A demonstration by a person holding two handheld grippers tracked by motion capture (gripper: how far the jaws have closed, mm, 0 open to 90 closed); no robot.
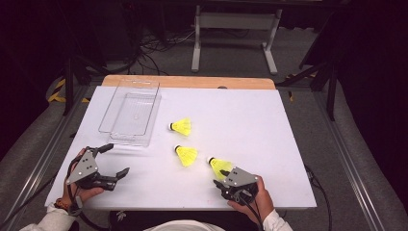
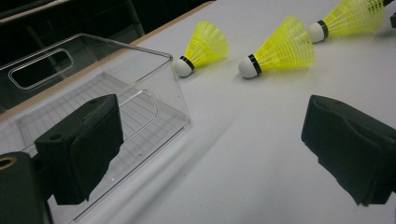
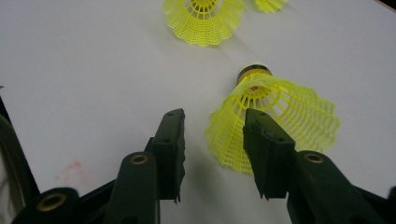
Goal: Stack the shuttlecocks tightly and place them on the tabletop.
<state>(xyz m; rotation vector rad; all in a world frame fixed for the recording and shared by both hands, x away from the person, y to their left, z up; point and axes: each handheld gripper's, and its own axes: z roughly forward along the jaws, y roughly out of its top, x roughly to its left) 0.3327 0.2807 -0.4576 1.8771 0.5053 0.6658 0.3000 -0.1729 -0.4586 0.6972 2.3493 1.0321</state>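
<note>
Closing on the nearest shuttlecock (image 1: 219, 165) is the step you have in hand, by the look of it — it lies on its side low and right of centre in the high view, skirt toward you. Your right gripper (image 3: 212, 154) has one jaw reaching into the open skirt and the other out to its left, so part of the skirt's edge sits in the gap; whether the pads press yet I cannot tell. Next you need a gentle squeeze, then a lift toward the clear box (image 1: 129, 117) at upper left. Two more shuttlecocks (image 1: 186, 155) wait mid-table. Your left gripper (image 2: 212, 154) hangs wide apart and empty — beside that box.
</note>
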